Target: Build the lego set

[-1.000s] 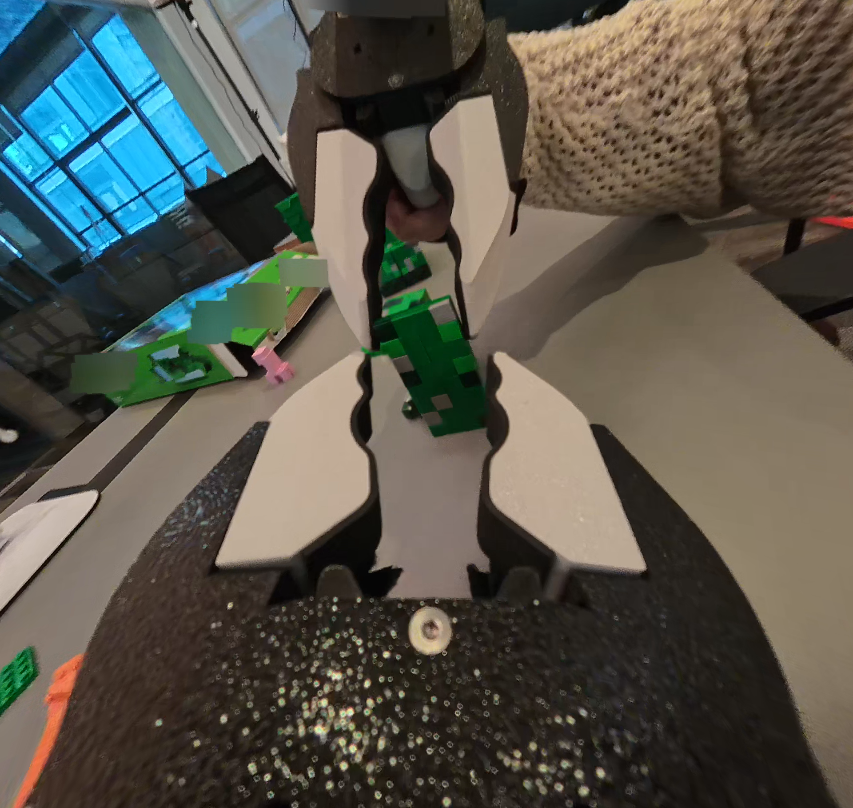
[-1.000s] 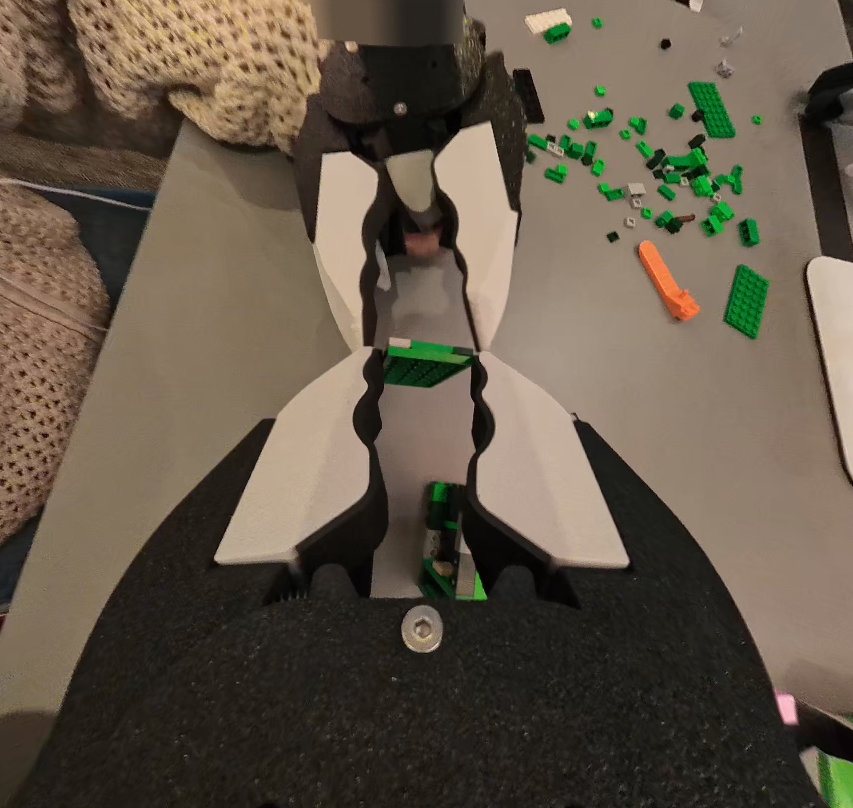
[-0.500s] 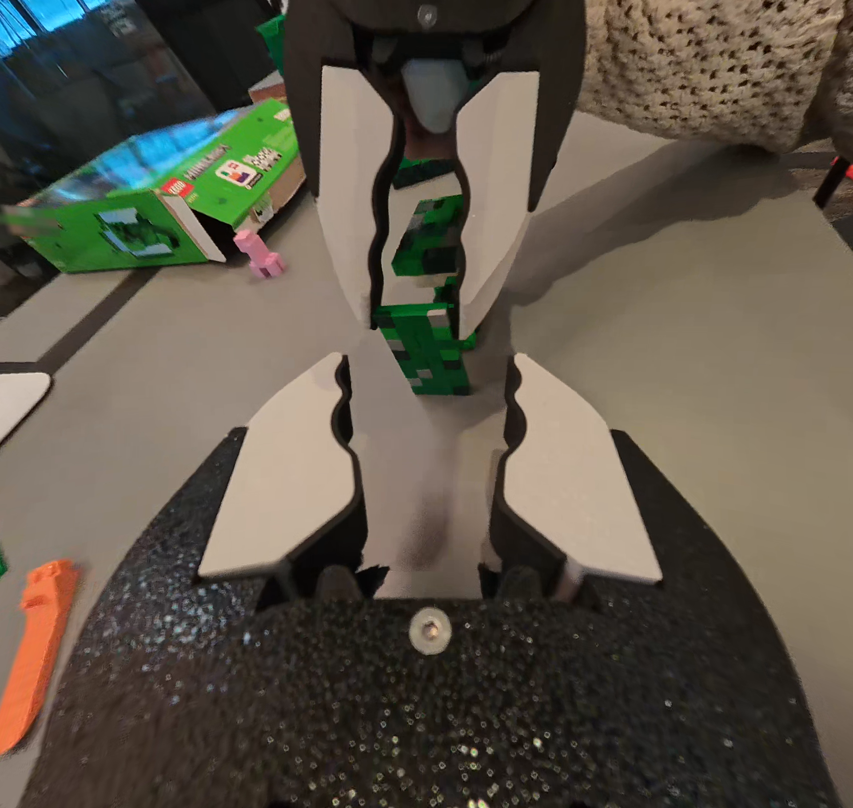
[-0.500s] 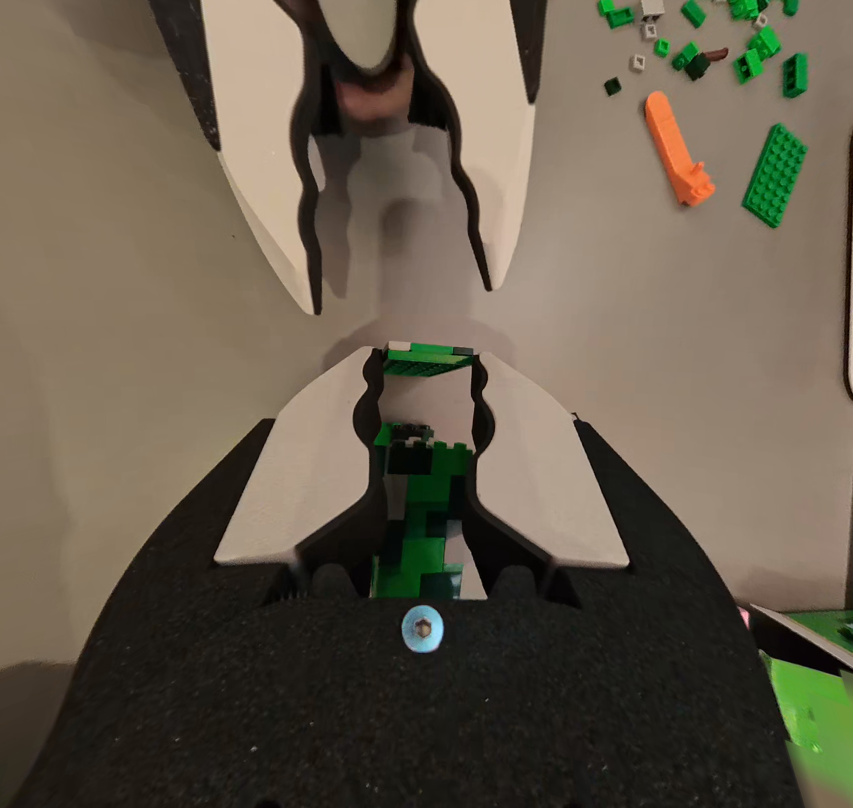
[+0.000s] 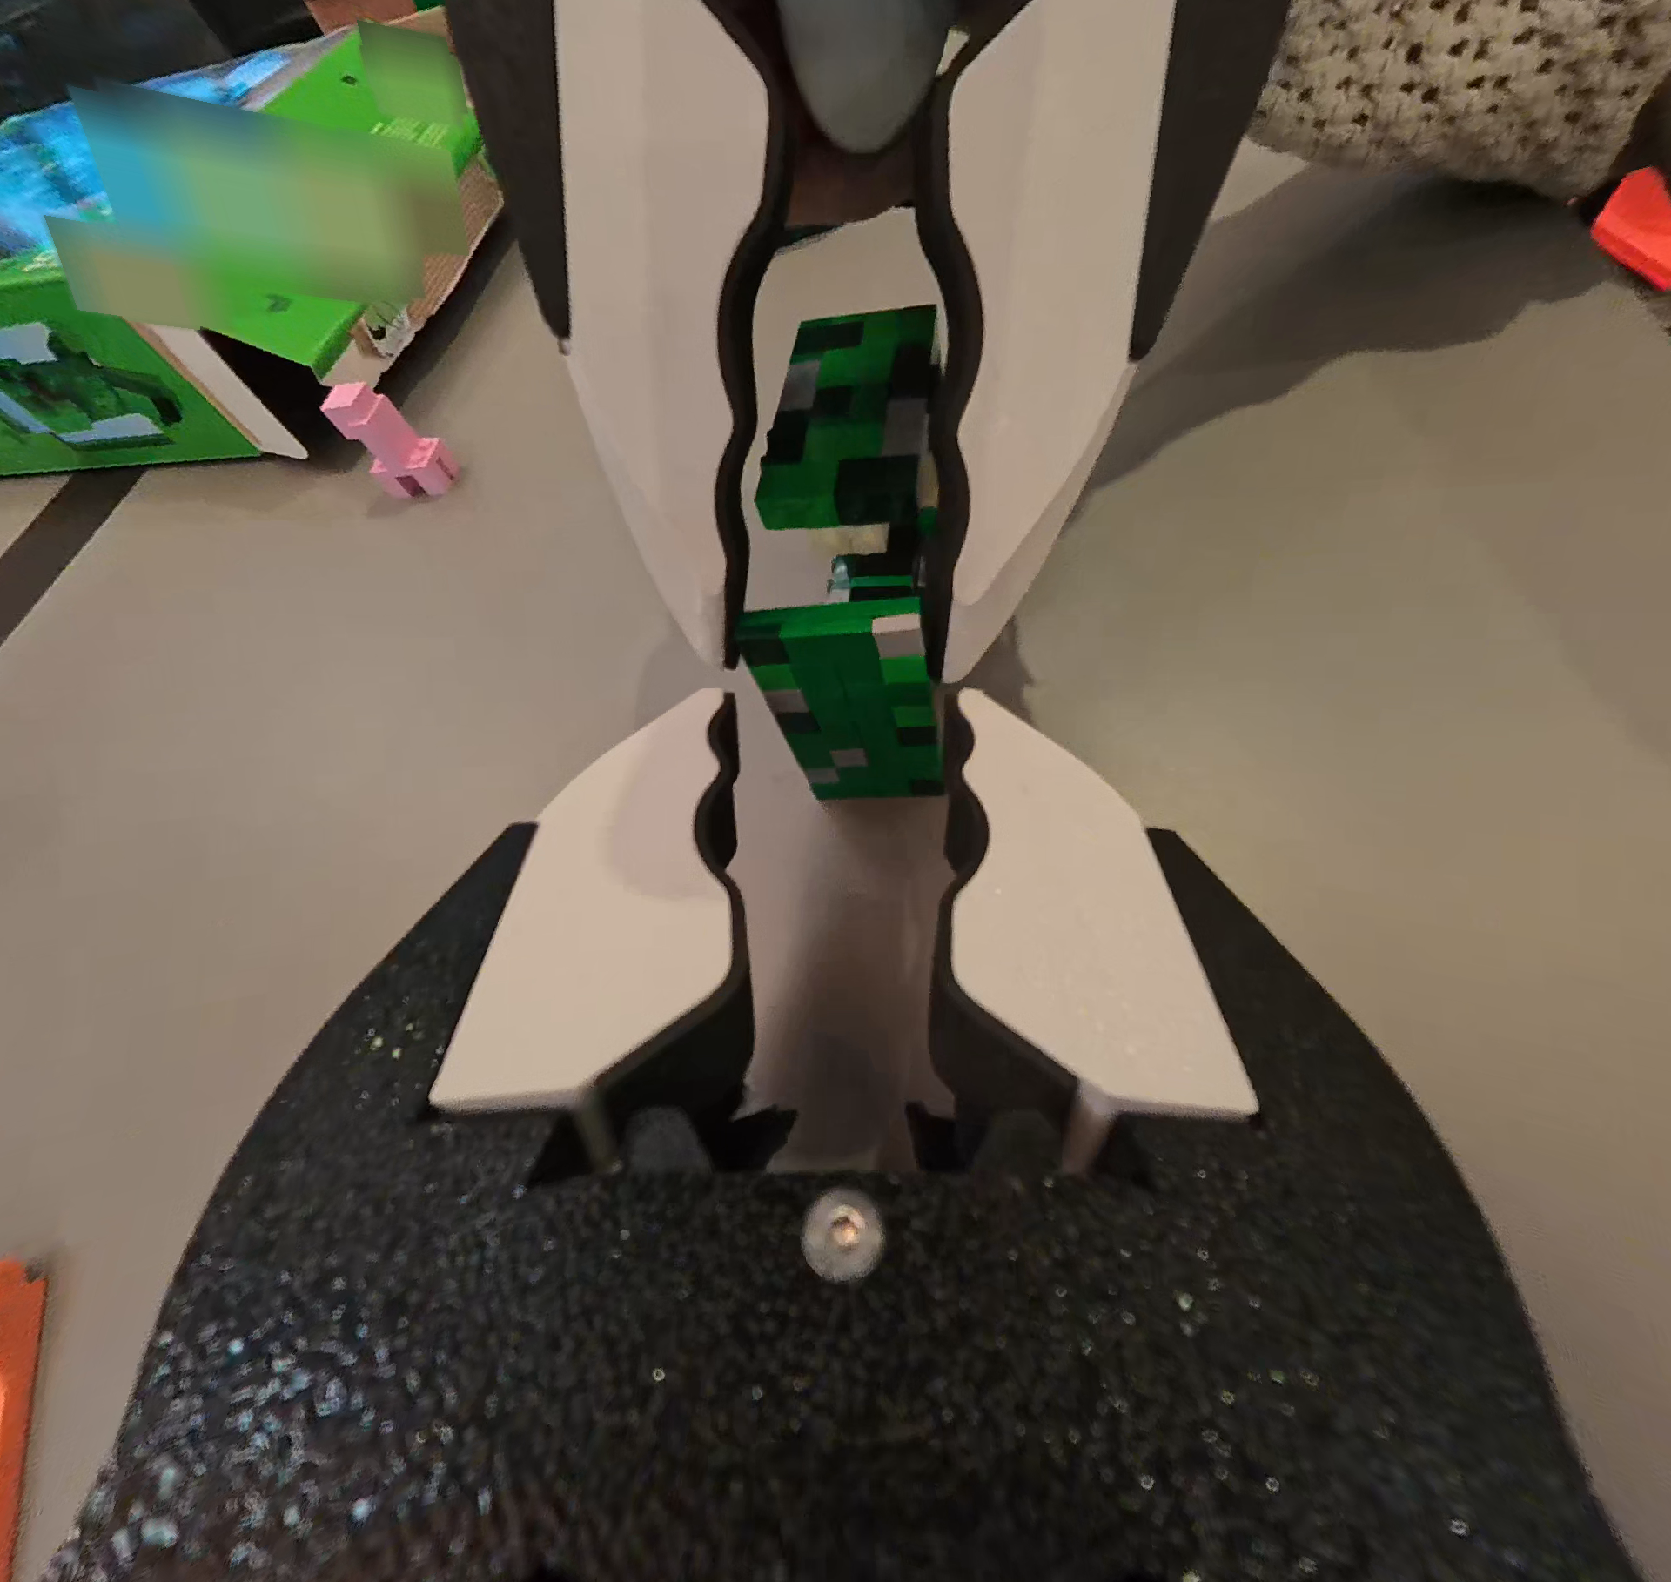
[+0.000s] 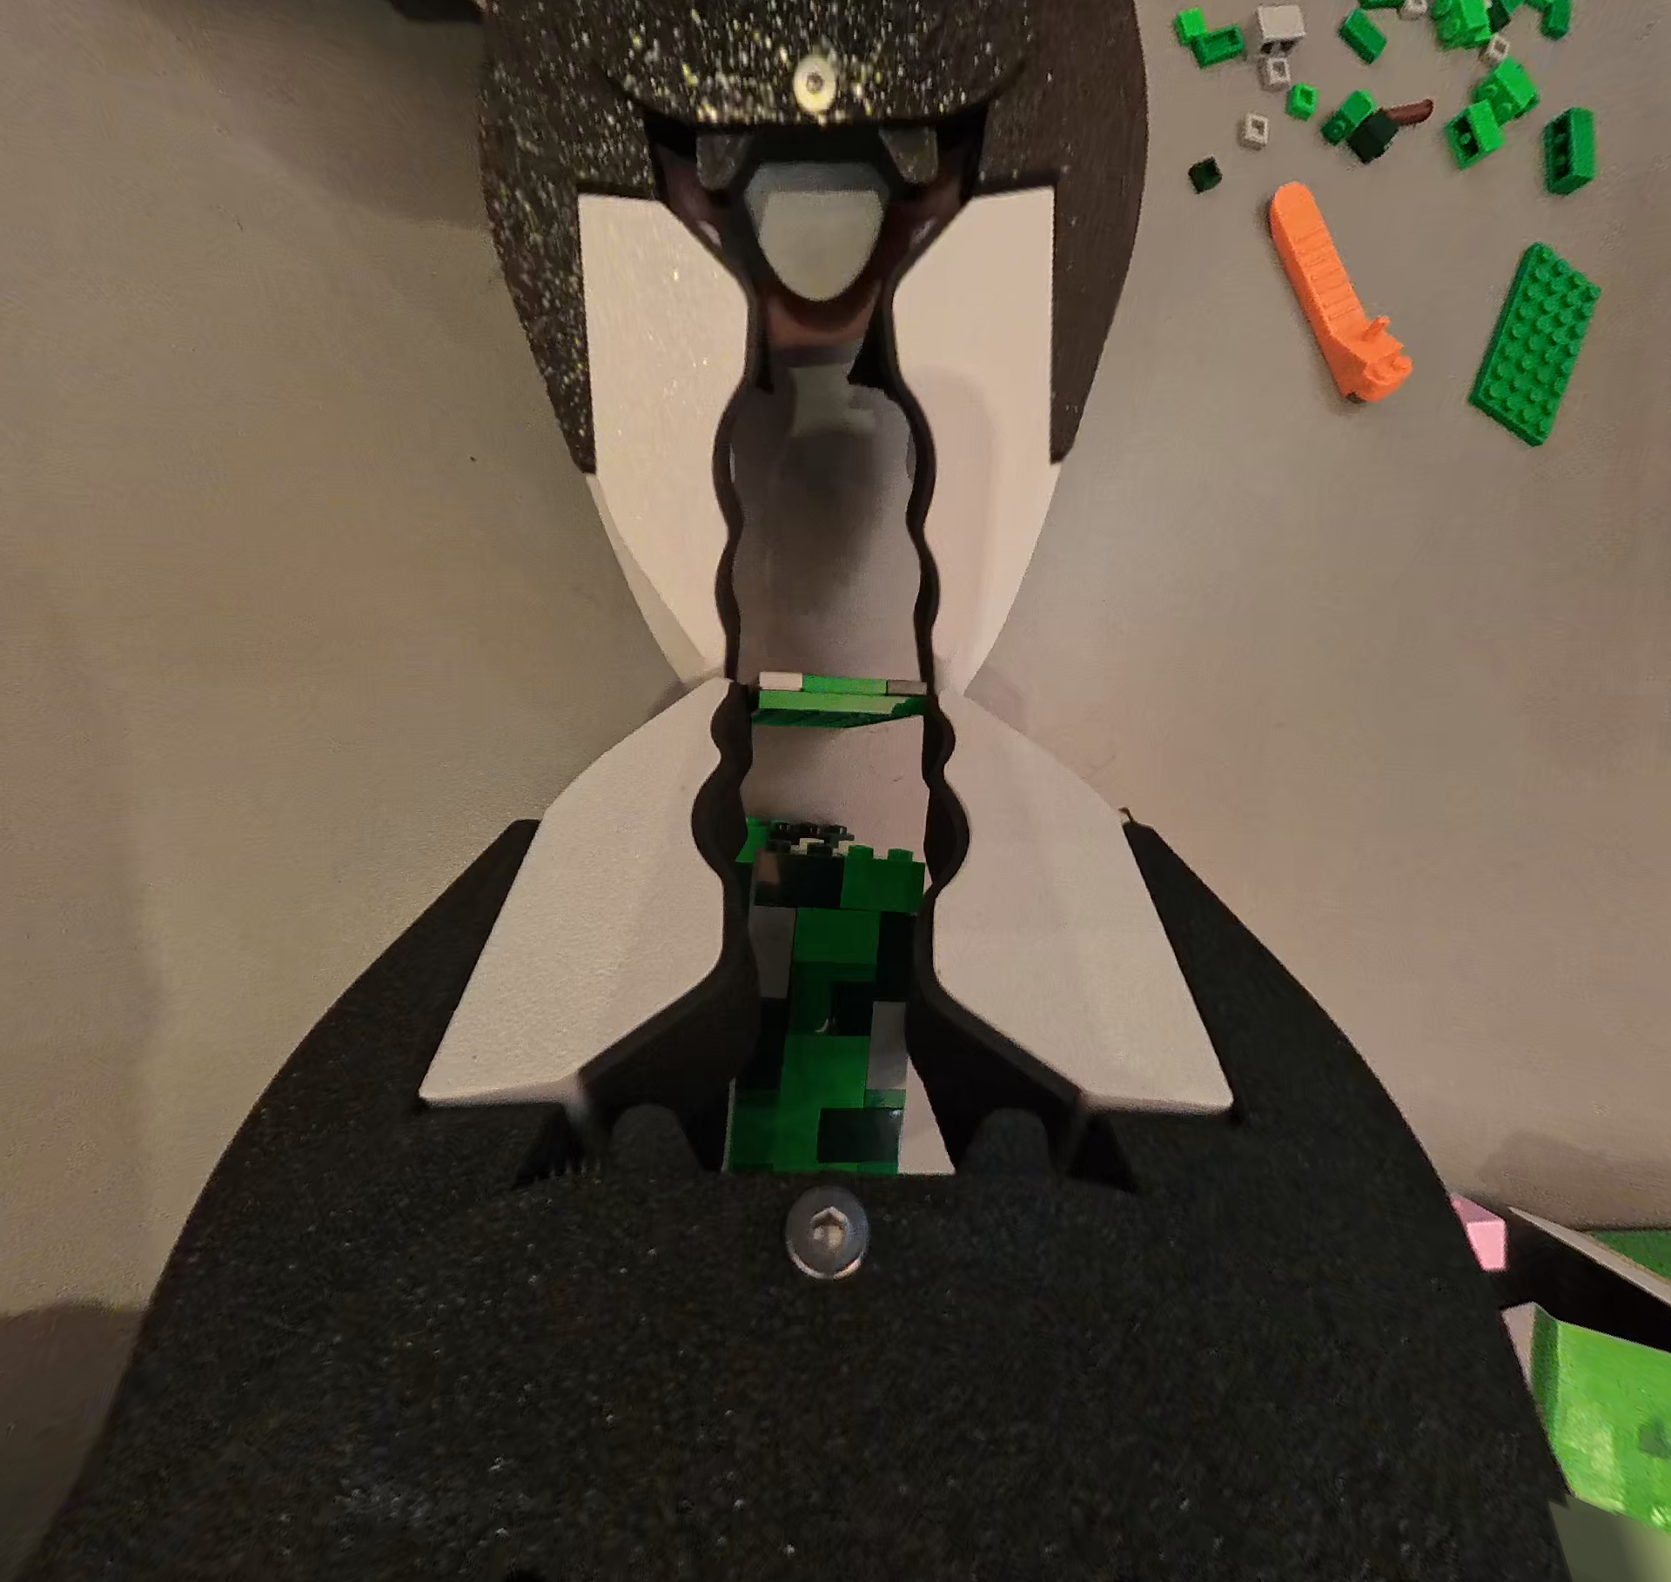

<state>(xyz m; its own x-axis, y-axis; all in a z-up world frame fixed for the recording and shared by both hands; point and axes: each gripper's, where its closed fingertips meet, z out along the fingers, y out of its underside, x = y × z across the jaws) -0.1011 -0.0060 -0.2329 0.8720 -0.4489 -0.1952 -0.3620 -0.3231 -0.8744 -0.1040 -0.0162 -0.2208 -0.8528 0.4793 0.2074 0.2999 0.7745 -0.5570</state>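
The two grippers meet tip to tip over the table (image 6: 271, 544); loose bricks (image 6: 1411, 29), a separator tool (image 6: 1329, 300) and a plate (image 6: 1533, 345) lie right of them.

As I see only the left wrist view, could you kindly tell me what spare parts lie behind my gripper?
Observer: Loose green bricks lie scattered on the table past the left gripper.
Operator: Any large plate?
Observer: Yes, a green studded plate lies flat beside the orange brick separator.
Operator: Does the green tower behind the right gripper's green panel have free studs?
Observer: Yes, bare studs show on its top.
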